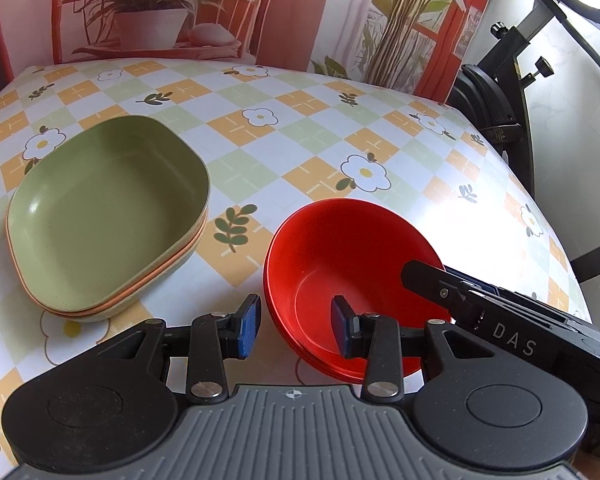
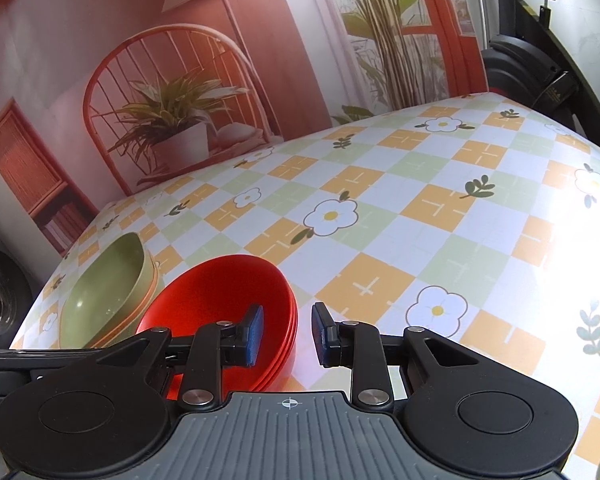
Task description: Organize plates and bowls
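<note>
A desk [image 1: 312, 128] covered in a checked cloth with white flowers carries two stacks of dishes. On the left sits a stack of squarish green plates [image 1: 108, 216] with orange rims showing between the layers. Just beside it, to the right and apart from it, sits a stack of round red bowls [image 1: 340, 248]. The left gripper [image 1: 296, 326] hovers at the near edge of the bowls with its blue-padded fingers apart: one finger is outside the rim on the left, the other is inside the top bowl, and the rim lies between them. The right gripper [image 2: 288, 334] is at the right edge of the same bowls [image 2: 220, 300], fingers likewise apart, one over the top bowl and one outside, gripping nothing. Its black body shows in the left wrist view. Behind the desk hangs a backdrop [image 2: 204, 60] printed with a chair and potted plants.
</note>
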Demonstrator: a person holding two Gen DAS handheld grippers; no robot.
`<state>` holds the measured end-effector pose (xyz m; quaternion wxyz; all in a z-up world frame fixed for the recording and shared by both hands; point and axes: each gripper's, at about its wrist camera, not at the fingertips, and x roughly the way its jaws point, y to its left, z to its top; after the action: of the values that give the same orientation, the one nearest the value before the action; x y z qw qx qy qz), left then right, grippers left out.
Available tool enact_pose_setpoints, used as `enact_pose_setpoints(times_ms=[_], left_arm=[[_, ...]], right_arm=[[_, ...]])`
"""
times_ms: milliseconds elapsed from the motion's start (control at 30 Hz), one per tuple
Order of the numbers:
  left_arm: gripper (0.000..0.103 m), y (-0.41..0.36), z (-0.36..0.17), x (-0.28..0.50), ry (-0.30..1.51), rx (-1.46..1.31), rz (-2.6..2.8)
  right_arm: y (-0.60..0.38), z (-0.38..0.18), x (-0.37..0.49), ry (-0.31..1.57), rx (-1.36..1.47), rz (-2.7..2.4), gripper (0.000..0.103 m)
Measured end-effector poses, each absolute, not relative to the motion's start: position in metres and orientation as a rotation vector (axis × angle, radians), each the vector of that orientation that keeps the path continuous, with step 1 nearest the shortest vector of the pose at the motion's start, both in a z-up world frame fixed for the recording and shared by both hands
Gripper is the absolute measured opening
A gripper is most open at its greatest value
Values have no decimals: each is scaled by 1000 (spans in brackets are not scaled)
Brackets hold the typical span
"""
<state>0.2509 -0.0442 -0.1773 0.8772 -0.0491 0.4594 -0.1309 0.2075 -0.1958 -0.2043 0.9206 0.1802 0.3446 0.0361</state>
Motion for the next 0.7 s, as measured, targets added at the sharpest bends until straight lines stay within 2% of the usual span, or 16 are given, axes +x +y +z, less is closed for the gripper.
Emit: enact_pose_setpoints(times_ms=[267, 500, 700], left_arm=[[39, -46, -190, 253, 982, -110, -272], [31, -48, -192, 251, 966, -114, -288], [30, -51, -194, 248, 947, -85, -284]], right_arm=[[-196, -212, 209, 721, 405, 96, 19], [-199, -214, 209, 714, 421, 107, 13], [-198, -215, 209, 703, 412, 116, 11]])
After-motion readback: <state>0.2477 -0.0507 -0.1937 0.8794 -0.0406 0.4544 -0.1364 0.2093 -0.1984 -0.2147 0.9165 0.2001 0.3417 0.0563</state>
